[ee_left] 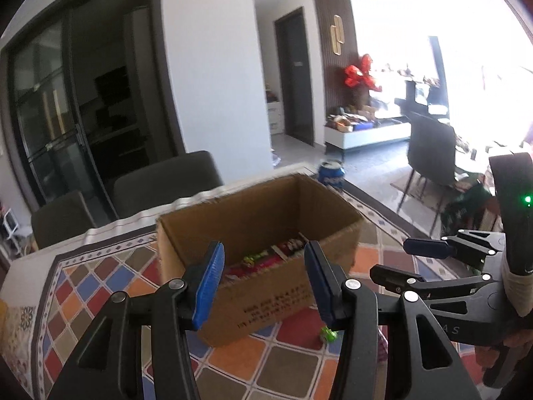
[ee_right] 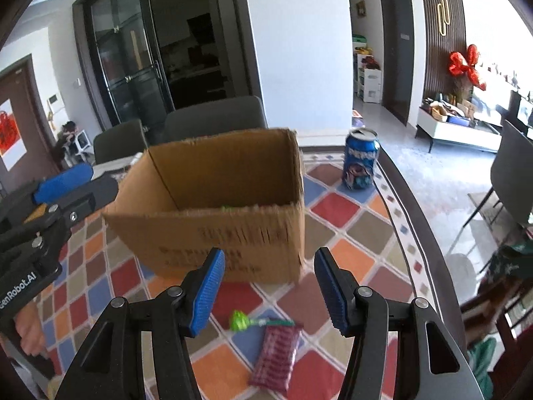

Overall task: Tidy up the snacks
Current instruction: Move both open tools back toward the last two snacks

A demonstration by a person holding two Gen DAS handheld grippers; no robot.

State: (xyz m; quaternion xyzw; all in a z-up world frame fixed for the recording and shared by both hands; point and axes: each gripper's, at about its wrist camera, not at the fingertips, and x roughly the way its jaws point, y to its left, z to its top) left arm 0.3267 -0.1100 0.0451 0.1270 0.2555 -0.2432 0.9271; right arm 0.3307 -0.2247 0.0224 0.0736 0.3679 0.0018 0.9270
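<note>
Blue-padded fingers of the left gripper (ee_left: pixel 263 276) stand parted with nothing between them, hovering just short of an open cardboard box (ee_left: pixel 260 253) on a table (ee_left: pixel 100 283) covered in a bright diamond-patterned cloth. Several wrapped snacks (ee_left: pixel 266 258), red and green among them, lie on the box floor. Seen from the right wrist, the right gripper (ee_right: pixel 269 286) is likewise parted and empty, poised over two items lying loose on the cloth between the box and the table's near edge: a green-wrapped lollipop (ee_right: pixel 240 320) and, touching its stick, a dark red snack packet (ee_right: pixel 276 355). Beyond the box, close to the table's far right edge, stands an opened blue drink can (ee_right: pixel 360 161). Two dark chairs (ee_right: pixel 213 118) sit tucked against the far side of the table.
</note>
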